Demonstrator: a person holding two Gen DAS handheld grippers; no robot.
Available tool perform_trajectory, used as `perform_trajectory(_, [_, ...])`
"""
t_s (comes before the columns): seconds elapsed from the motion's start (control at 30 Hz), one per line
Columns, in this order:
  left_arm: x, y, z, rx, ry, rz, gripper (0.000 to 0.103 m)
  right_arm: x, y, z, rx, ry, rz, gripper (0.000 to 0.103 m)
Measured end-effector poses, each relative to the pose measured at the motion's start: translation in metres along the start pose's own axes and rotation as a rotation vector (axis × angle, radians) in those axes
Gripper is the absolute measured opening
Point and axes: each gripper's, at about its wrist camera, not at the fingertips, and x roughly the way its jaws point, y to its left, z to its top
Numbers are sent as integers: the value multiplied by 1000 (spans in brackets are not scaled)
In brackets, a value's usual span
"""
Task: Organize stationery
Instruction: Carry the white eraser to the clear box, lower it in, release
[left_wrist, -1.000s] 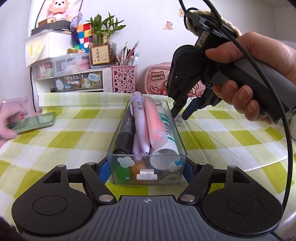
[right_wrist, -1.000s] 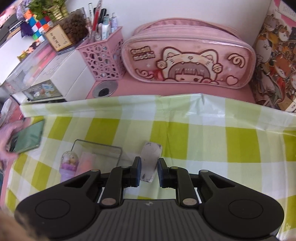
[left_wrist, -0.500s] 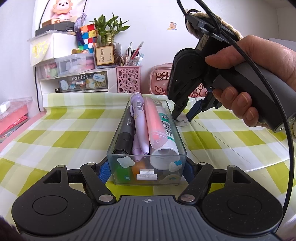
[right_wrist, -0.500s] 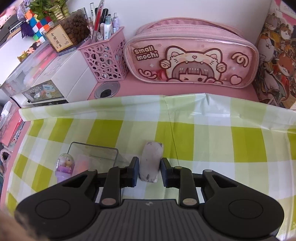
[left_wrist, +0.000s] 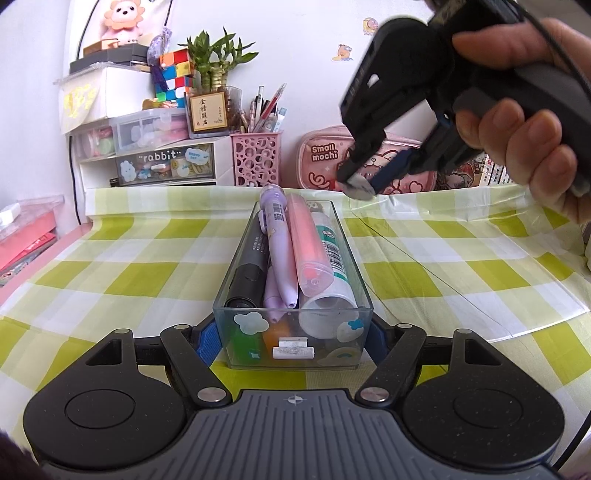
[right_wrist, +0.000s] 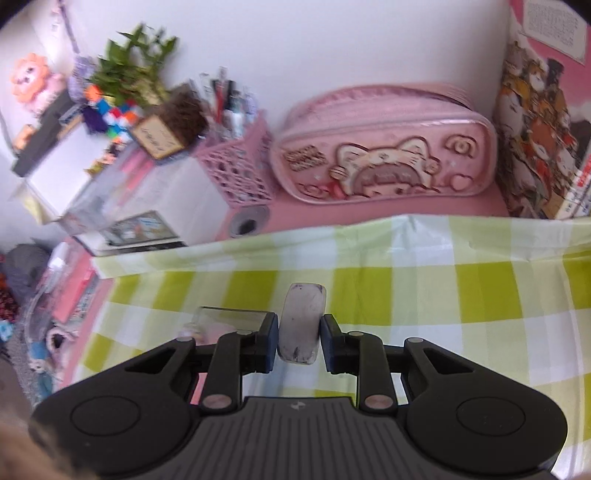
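A clear plastic box stands on the green checked cloth, held between the fingers of my left gripper, which is shut on its near end. It holds a black marker, a purple pen, a pink tube and a white glue stick. My right gripper is shut on a smudged white eraser and holds it in the air. In the left wrist view the right gripper with the eraser hangs above the box's far right corner. The box's far corner shows in the right wrist view.
At the back stand a pink mesh pen holder, a pink "Small mochi" pencil case, white "rabbit" drawers and a bamboo plant. Books stand at the far right. A pink tray lies at the left.
My right gripper closed on the eraser and lifted it off the cloth, rising up and back. The left gripper and box stayed put. The hand with the phone left the view.
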Motion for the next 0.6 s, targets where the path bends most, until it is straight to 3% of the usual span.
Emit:
perform_trajectory(0.23, [0,0,0,0,0,0,73,11,29,5,-76,3,-7,28])
perform_trajectory(0.6, [0,0,1,0,0,0,73,25,25,1,-4,-41,-33,29])
